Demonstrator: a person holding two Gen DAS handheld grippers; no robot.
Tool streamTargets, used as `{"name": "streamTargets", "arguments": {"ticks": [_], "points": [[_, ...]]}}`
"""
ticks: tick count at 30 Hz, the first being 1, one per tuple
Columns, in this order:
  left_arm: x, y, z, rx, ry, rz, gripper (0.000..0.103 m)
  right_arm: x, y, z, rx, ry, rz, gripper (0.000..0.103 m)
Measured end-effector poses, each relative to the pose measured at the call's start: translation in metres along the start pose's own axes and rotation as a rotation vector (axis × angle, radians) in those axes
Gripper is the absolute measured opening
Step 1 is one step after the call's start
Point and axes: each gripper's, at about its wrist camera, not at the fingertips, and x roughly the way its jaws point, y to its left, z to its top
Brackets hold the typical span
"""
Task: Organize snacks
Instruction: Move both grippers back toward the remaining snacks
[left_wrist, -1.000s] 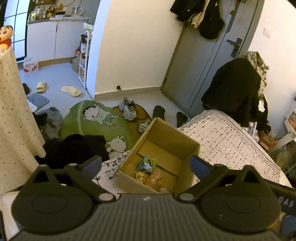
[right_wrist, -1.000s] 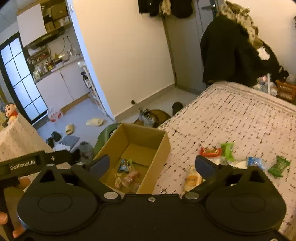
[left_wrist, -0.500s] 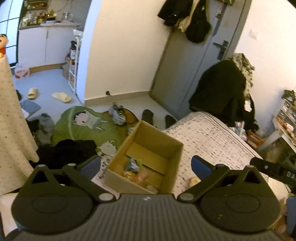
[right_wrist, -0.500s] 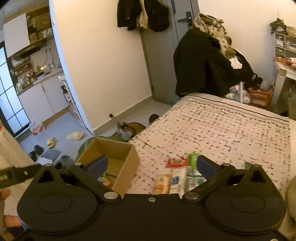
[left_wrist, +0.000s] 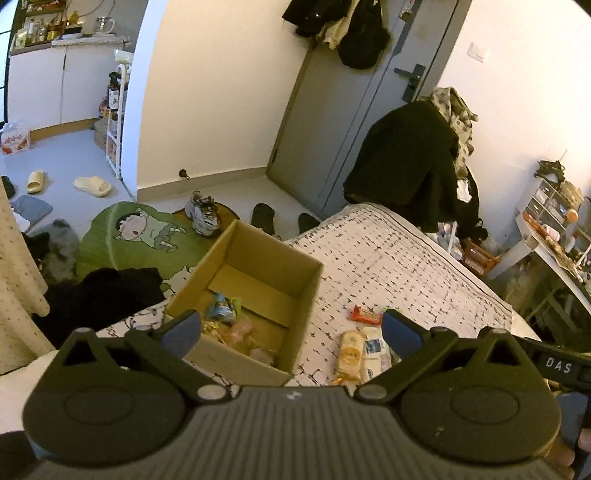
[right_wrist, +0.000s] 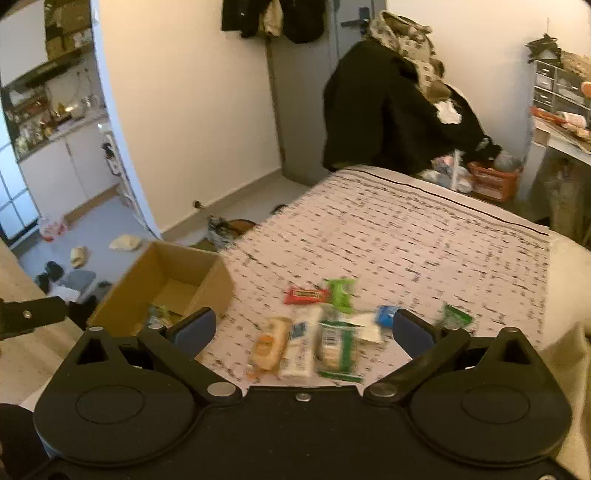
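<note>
Snacks lie in two groups on the patterned bedspread (right_wrist: 424, 236): several wrapped pieces already inside the open cardboard box (left_wrist: 255, 295) at the bed's left corner, and a loose cluster just to the right of it. Left wrist view: looks down into the box, showing a blue packet (left_wrist: 221, 308) and pale wrappers on its floor; beside the box only a yellow packet (left_wrist: 349, 356), a white packet (left_wrist: 375, 354) touching it and a red bar (left_wrist: 365, 314) appear, the rest being cut off by the gripper body. Right wrist view (blurred): shows the whole loose cluster, adding a bright green packet (right_wrist: 341, 293), a green-and-white packet (right_wrist: 338, 350), a small blue packet (right_wrist: 386, 315) and a green packet (right_wrist: 456, 317) set apart at the right; the box contents are largely hidden by its near wall. Left gripper (left_wrist: 291, 330): fingers spread wide, holding nothing, over the box's near right corner. Right gripper (right_wrist: 303, 328): fingers likewise spread and empty, above the loose cluster. Only the left view shows the green cartoon rug (left_wrist: 140, 236) on the floor.
</note>
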Motion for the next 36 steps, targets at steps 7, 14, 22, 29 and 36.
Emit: {"name": "streamTargets", "arguments": {"ticks": [7,14,22,29,36], "points": [[0.005,-0.009,-0.006,-0.009,0.026,-0.026,0.102,0.002,-0.027,-0.005,0.071,0.034,-0.046,0.103],[0.017,-0.023,-0.011,0.01,0.055,-0.027,0.1,0.01,-0.053,-0.005,0.192,0.055,-0.095,0.103],[0.042,-0.043,-0.013,0.024,0.071,-0.032,0.1,0.029,-0.078,0.0,0.267,0.079,-0.068,0.099],[0.066,-0.068,-0.02,0.041,0.086,-0.071,0.091,0.053,-0.094,-0.002,0.282,0.129,-0.018,0.087],[0.105,-0.081,-0.041,0.022,0.161,-0.095,0.05,0.092,-0.081,-0.012,0.198,0.227,0.038,0.071]]}}
